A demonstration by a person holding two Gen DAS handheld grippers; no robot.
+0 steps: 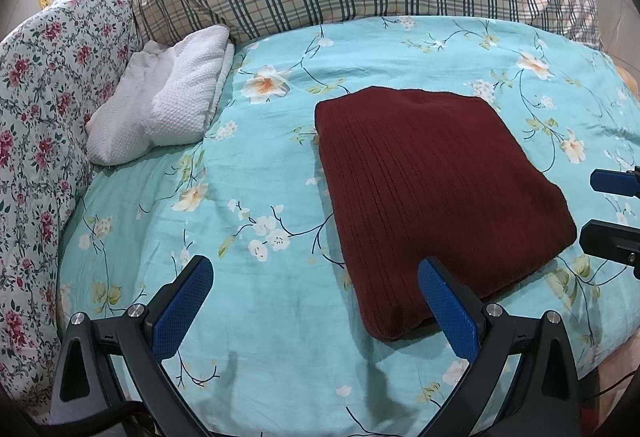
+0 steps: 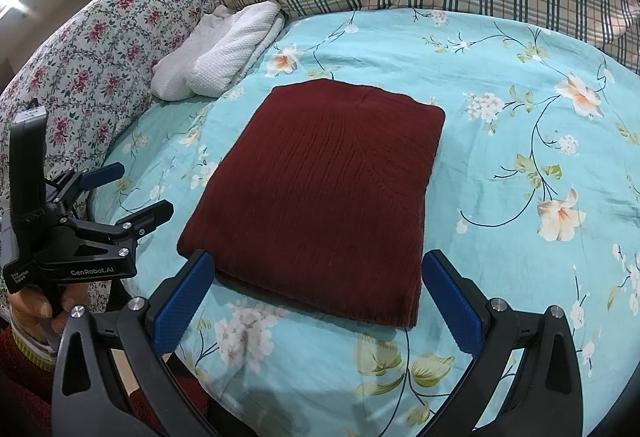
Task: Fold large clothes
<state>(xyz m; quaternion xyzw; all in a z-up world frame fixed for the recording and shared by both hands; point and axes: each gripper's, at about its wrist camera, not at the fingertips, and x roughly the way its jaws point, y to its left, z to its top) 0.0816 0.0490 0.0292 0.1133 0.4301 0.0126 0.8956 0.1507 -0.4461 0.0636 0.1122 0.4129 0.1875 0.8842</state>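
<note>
Currently folded maroon ribbed knit garment [image 2: 324,197] lies flat on turquoise floral bedsheet [image 2: 500,85], ahead of right gripper [image 2: 316,293]; left gripper [image 1: 316,297] beside it; both spread wide, empty.

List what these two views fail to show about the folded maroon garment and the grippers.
- Maroon garment: sleeves, collar and layer count are folded inside in both views; its type is unclear.
- Its near edge: in the left wrist view, partly behind the left gripper finger.
- Right gripper: cut off by the left wrist view's right edge.
</note>
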